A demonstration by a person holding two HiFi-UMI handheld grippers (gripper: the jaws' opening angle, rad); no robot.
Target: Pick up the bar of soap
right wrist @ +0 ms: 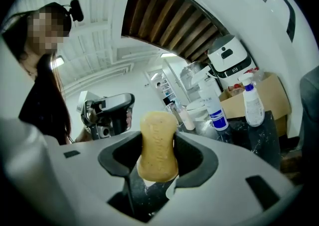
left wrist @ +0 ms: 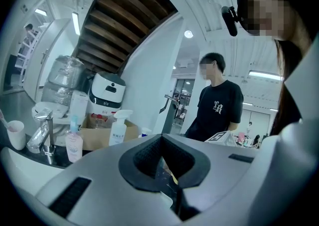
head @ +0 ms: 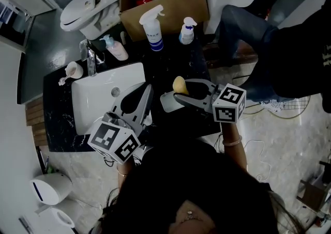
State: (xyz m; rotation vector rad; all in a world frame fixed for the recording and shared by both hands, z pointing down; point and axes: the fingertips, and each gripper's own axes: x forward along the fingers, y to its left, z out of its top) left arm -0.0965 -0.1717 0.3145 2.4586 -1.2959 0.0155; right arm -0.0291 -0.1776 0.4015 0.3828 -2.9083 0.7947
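A yellow bar of soap (head: 179,84) is held upright above the black countertop (head: 176,60), with my right gripper (head: 181,91) shut on it. In the right gripper view the soap (right wrist: 158,142) stands between the two dark pads, clamped at its narrow waist, and the gripper (right wrist: 157,156) holds it clear of the counter. My left gripper (head: 147,92) hovers over the right rim of the white sink (head: 98,98), to the left of the soap. Its jaws (left wrist: 160,142) meet with nothing between them.
A white soap dish (head: 166,103) lies just below the soap. At the counter's back stand a spray bottle (head: 153,29), a small bottle (head: 186,30), a pump bottle (head: 116,48), the faucet (head: 90,57) and a cup (head: 74,69). A cardboard box (head: 165,0) sits behind. A person (left wrist: 217,105) stands nearby.
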